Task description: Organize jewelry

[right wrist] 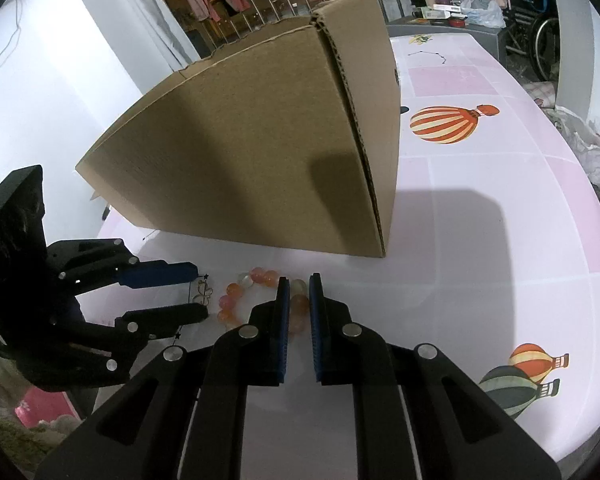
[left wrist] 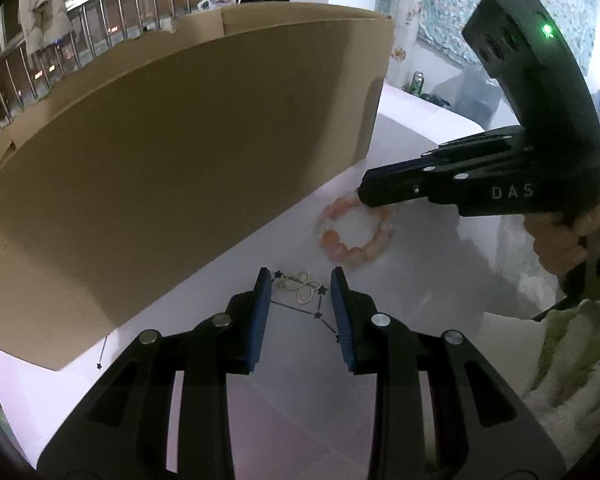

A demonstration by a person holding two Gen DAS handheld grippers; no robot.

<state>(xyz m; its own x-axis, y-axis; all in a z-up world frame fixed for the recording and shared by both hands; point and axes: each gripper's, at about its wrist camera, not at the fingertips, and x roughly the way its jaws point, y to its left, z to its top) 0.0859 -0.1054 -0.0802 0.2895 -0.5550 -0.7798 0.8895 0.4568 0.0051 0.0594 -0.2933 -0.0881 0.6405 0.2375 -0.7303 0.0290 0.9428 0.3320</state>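
A pink-orange bead bracelet (left wrist: 354,232) lies on the white table beside a cardboard box (left wrist: 172,152). A thin gold butterfly-shaped piece (left wrist: 300,286) lies just ahead of my open left gripper (left wrist: 298,280), between its fingertips. My right gripper (right wrist: 298,284) has its jaws narrowly apart around a bead of the bracelet (right wrist: 236,300), its fingertips at the bracelet's far rim. In the right wrist view the left gripper (right wrist: 198,290) is open around the gold piece (right wrist: 205,294). In the left wrist view the right gripper (left wrist: 360,194) tips down onto the bracelet.
The cardboard box (right wrist: 260,152) stands close behind the jewelry. The tablecloth (right wrist: 480,240) has pink squares and hot-air balloon prints (right wrist: 448,122). Plastic bags (right wrist: 480,4) and a wheelchair sit beyond the table. A green can (left wrist: 418,82) stands far right.
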